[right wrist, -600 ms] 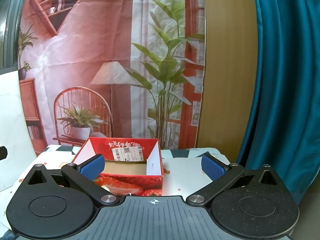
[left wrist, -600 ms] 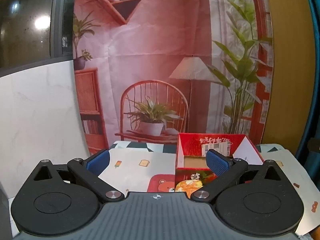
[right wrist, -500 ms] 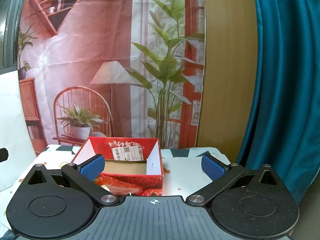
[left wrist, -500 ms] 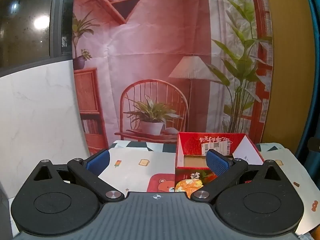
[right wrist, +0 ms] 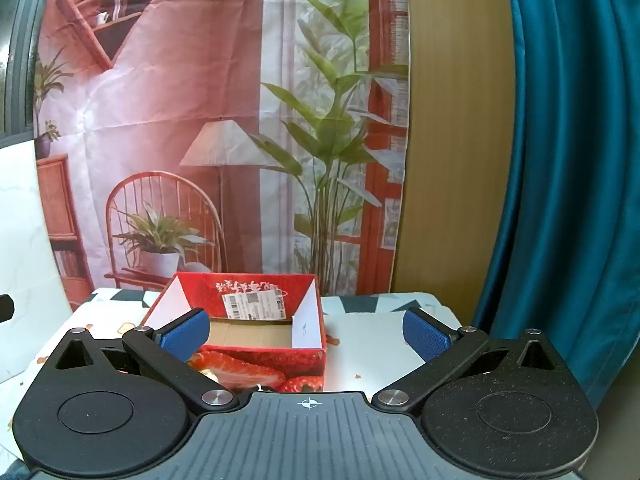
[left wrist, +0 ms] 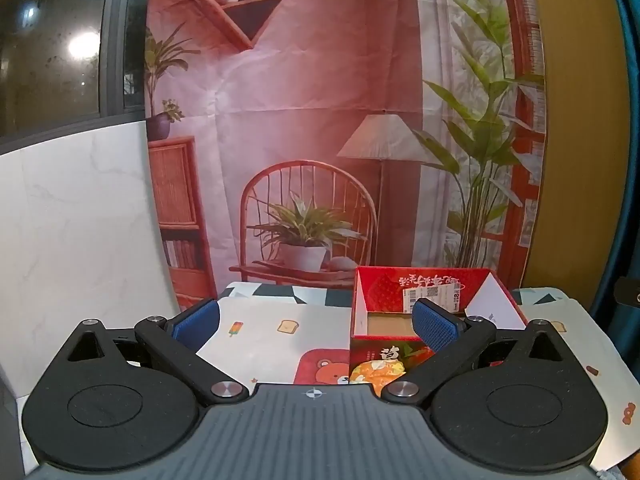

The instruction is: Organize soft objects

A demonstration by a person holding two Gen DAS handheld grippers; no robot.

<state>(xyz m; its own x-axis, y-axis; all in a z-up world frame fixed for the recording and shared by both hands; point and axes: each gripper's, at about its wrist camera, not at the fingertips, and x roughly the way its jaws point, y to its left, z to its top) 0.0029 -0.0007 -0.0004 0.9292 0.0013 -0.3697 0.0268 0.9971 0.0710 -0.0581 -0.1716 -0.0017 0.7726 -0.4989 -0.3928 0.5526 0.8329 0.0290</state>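
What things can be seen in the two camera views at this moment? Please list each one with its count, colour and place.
Box: one, red with strawberry print, open top, on the table; brown floor, no contents seen.
Label: one, white with barcode, on the box's inner far wall.
Table cover: one, white with small food pictures and a bear print, under the box.
Backdrop: one, printed red and pink room scene, hanging behind the table.
Curtain: one, teal, at the right.
Wood panel: one, tan, between backdrop and curtain.
White marble-look board: one, at the left.
Window: one, dark, upper left.
Left gripper: one, black with blue pads, open, nothing held.
Right gripper: one, black with blue pads, open, nothing held.
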